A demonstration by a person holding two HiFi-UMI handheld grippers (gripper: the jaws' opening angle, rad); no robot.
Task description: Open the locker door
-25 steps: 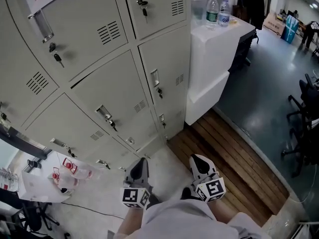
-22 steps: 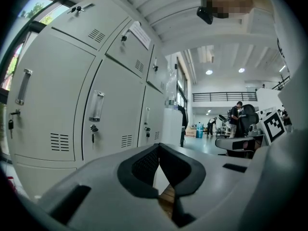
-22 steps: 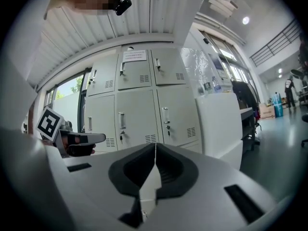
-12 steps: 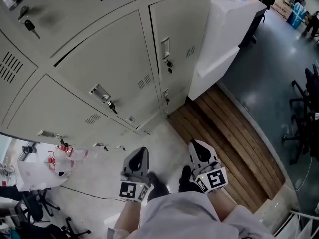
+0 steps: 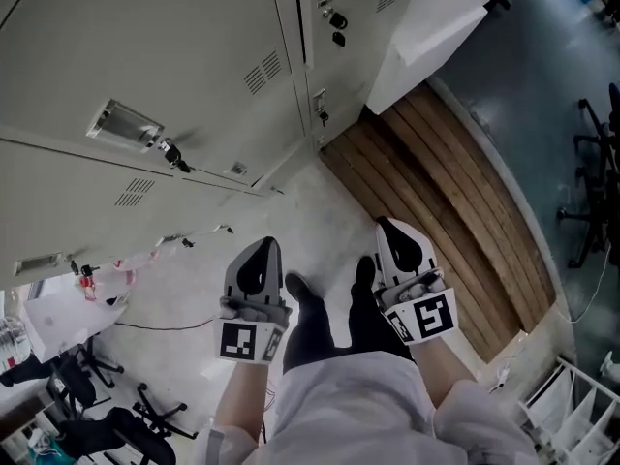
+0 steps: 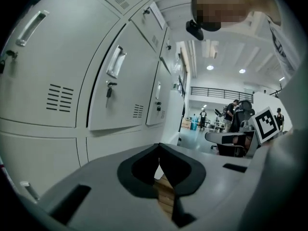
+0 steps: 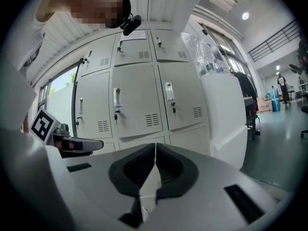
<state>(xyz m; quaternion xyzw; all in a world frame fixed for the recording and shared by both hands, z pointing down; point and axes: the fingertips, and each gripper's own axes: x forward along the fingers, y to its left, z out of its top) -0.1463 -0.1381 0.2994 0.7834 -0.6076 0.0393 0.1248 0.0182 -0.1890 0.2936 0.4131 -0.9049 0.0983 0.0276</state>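
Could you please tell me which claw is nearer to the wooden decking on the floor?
The right. In the head view the right claw shows at the edge of the wooden decking, while the left claw is farther off, over the pale floor on the locker side.

Left gripper (image 5: 260, 252) and right gripper (image 5: 391, 231) are held side by side in front of the torso, pointing forward, nearly level. Both sets of jaws are closed together, empty.
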